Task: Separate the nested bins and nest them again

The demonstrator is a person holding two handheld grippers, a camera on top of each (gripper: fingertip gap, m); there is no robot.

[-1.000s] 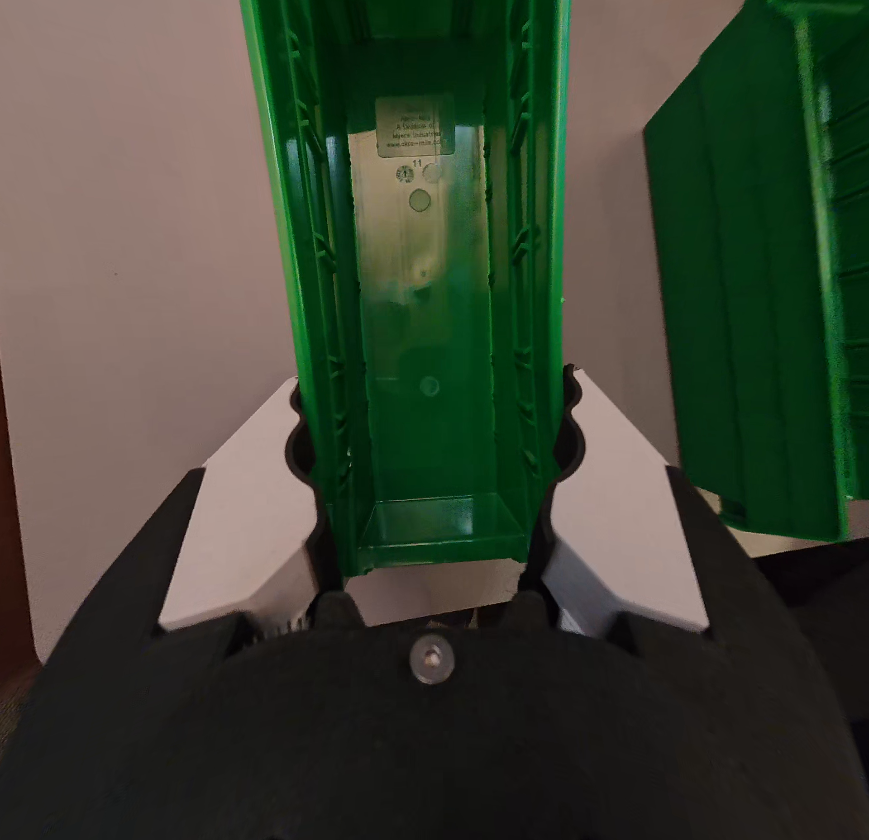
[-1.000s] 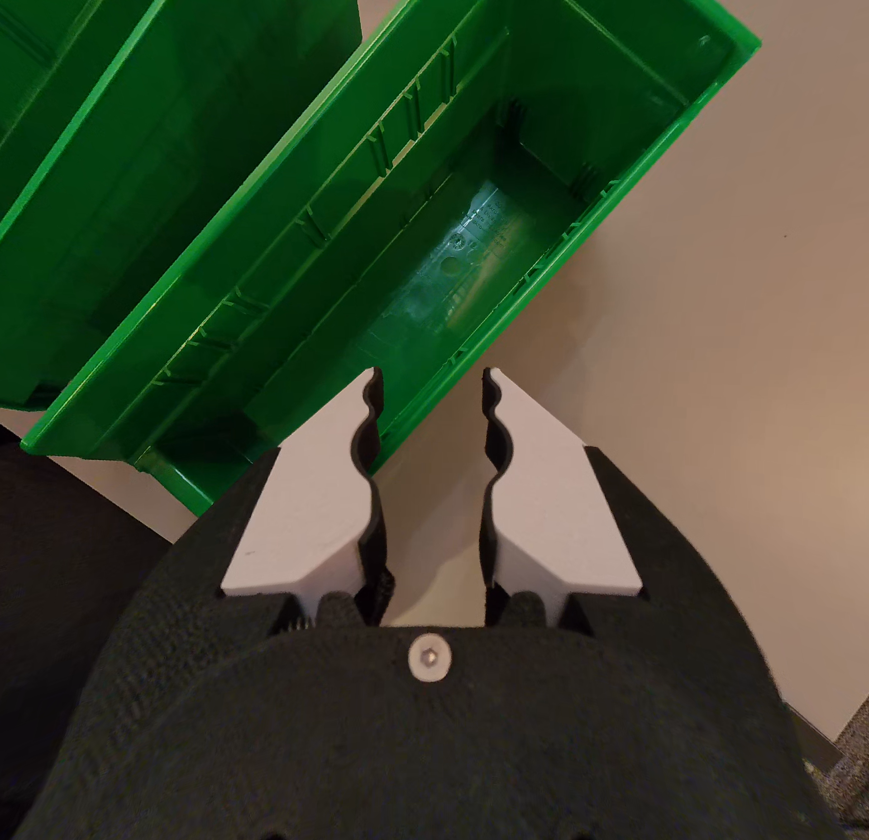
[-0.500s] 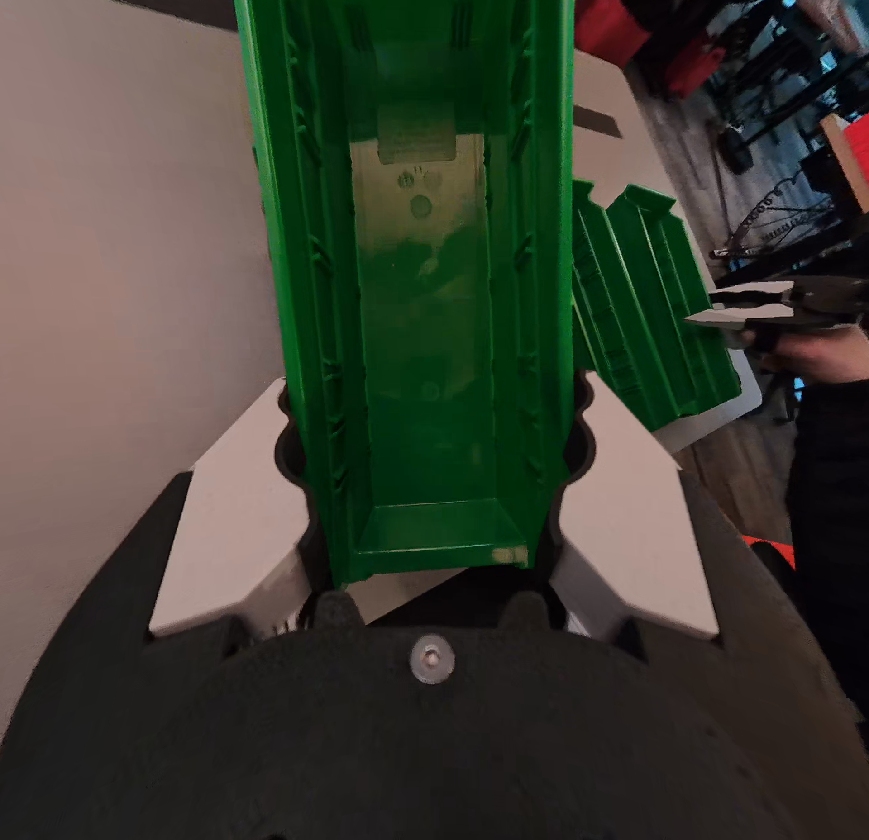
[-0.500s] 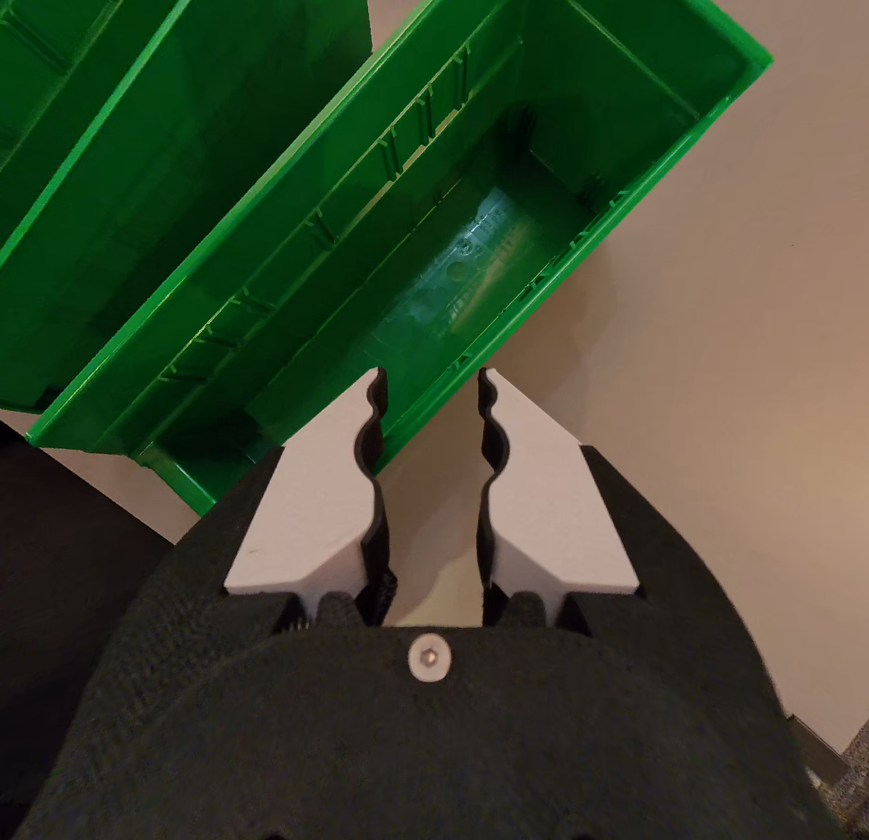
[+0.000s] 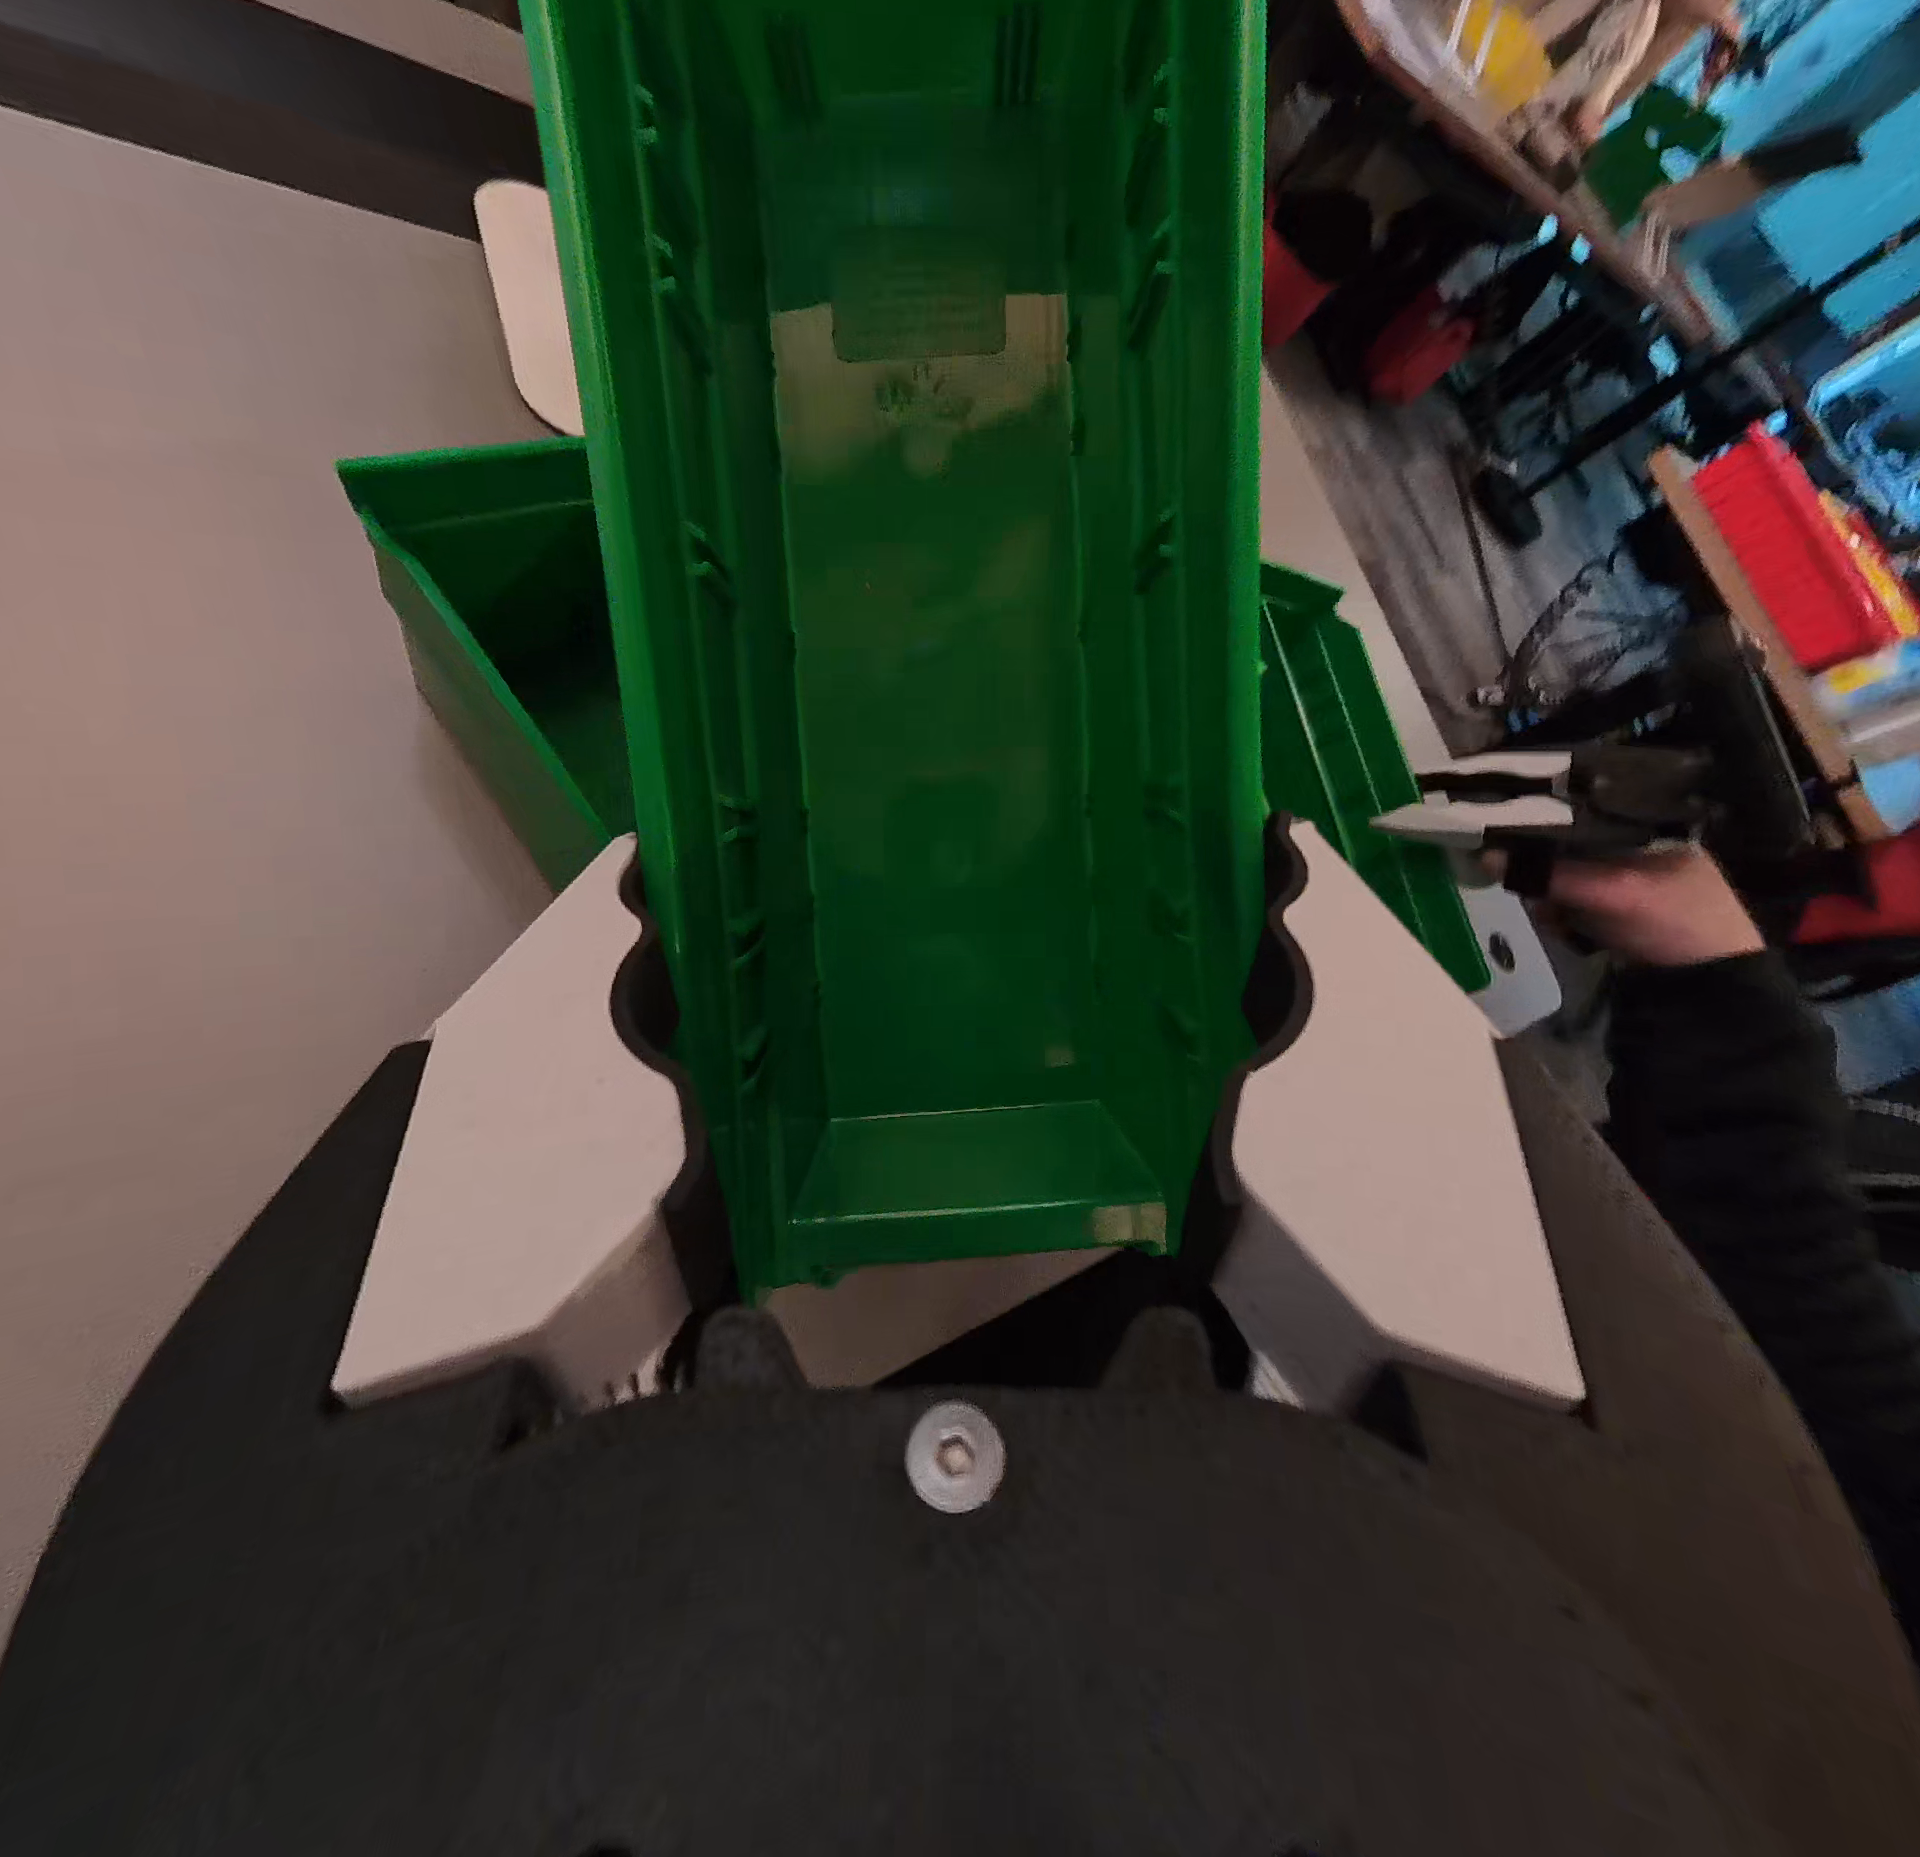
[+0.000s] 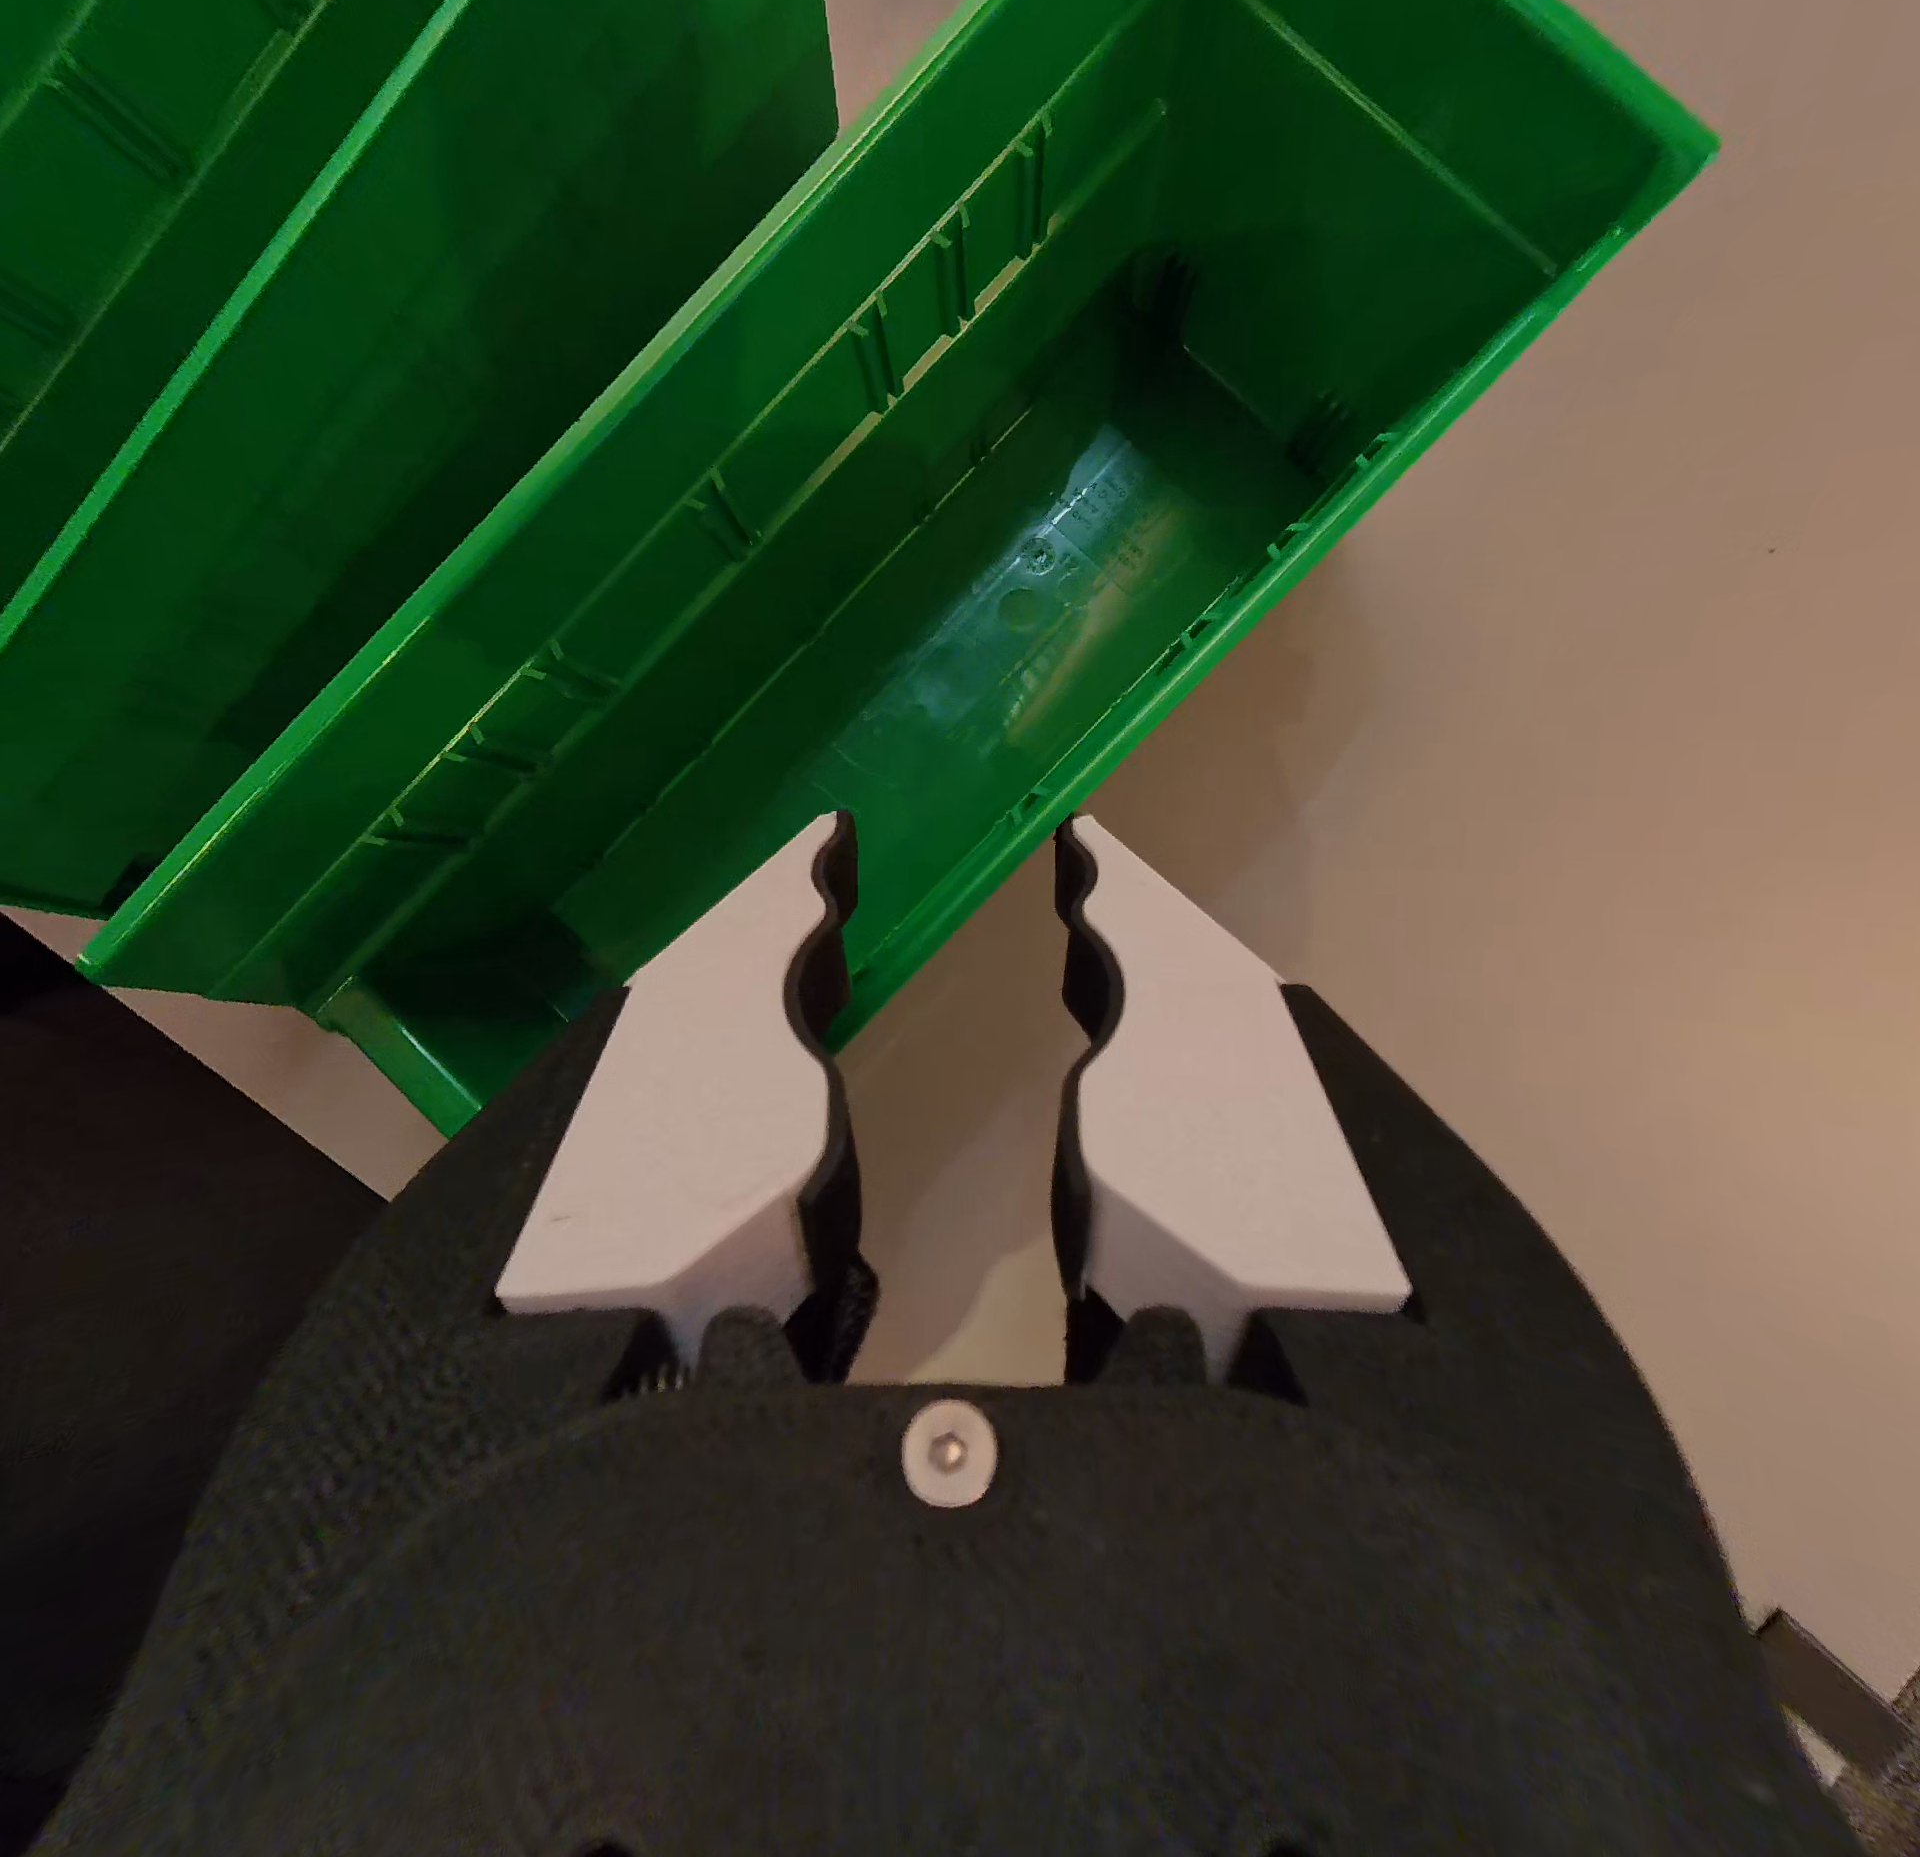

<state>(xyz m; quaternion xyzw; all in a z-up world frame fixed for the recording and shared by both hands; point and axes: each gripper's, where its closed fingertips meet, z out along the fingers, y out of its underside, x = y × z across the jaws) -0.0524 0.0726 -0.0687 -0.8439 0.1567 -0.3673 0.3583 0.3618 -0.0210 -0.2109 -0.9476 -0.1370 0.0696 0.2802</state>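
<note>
The left gripper [image 5: 951,986] clamps a narrow green bin [image 5: 935,664] across its width, filling the frame's centre. The right gripper [image 6: 954,851], jaws narrowly parted and empty, straddles the near wall of a second bin [image 6: 935,477] on the beige table [image 6: 1507,872].

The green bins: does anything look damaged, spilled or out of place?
Nothing stands out. The left gripper holds one green bin across its width; the open right gripper straddles the empty table bin wall. No cracks visible.
</note>
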